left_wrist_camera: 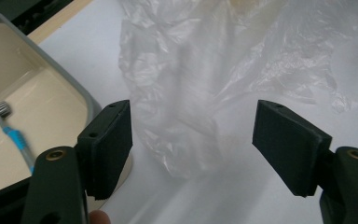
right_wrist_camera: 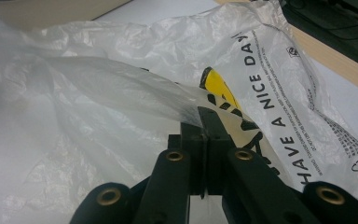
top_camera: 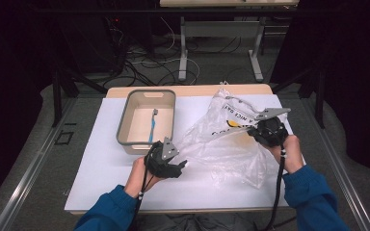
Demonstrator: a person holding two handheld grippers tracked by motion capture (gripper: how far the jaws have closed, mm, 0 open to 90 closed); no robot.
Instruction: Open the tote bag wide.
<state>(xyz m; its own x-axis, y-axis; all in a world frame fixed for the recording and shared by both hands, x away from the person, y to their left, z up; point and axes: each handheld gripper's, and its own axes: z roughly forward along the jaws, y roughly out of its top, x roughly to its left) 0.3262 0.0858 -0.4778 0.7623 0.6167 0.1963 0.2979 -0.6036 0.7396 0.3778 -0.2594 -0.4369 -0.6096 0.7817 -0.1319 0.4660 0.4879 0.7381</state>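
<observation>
Plastic bag [right_wrist_camera: 135,93] pinched in right hand-held gripper [right_wrist_camera: 208,122]; left hand-held gripper [left_wrist_camera: 193,144] stands wide, empty.

- A thin, clear plastic bag with black print and a yellow mark [top_camera: 231,139] is seen as glossy, crinkled film.
- The black matt jaw pads of the left gripper [left_wrist_camera: 193,144] are shown with a fine, slightly rough texture; brass-coloured metal rivets are set in its plastic arms.
- The black right gripper [right_wrist_camera: 208,122] is made of smooth, matt plastic, with the same brassy rivets.
- A grey-rimmed, cream rectangular plastic tub [top_camera: 125,126] is given a smooth, dull finish.
- A blue plastic toothbrush [top_camera: 152,126] is seen with a light sheen.
- The white table sheet [top_camera: 101,168] is smooth and matt, and is laid over a pale wooden top [top_camera: 192,90].
</observation>
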